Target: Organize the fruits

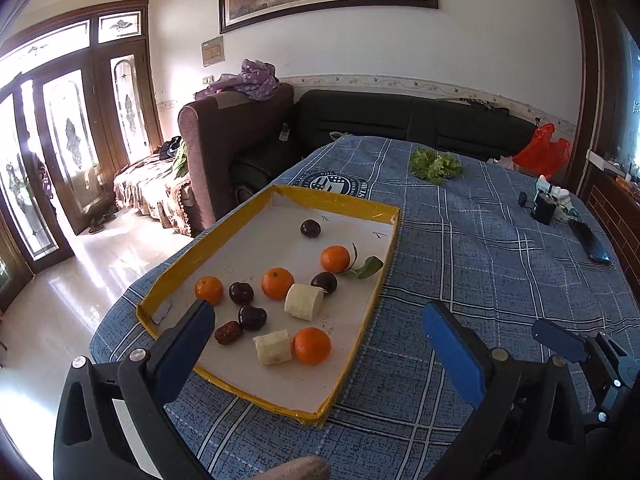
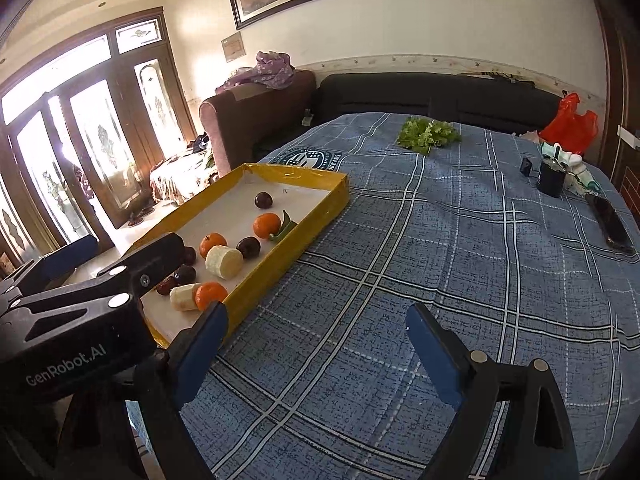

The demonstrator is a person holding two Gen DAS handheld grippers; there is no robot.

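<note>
The fruits lie loose and mixed in the yellow-rimmed tray (image 1: 336, 196) at mid-frame of the left view; the left gripper (image 1: 320, 322) hangs over its near end, jaws released and empty; the right gripper (image 2: 316, 326), likewise spread wide and holding nothing, hovers over bare tablecloth (image 2: 440, 240). Likely trouble: the nearest tangerine (image 1: 312, 346) touches a banana piece (image 1: 274, 347), so closing fingers may crush the soft banana or roll the round fruit away.

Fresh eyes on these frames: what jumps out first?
The yellow-edged tray at the table's left edge, holding loose oranges, dark plums and peeled banana pieces. Both grippers, left and right, hang open and empty at the near end. A bunch of greens lies on the blue plaid cloth farther back.
</note>
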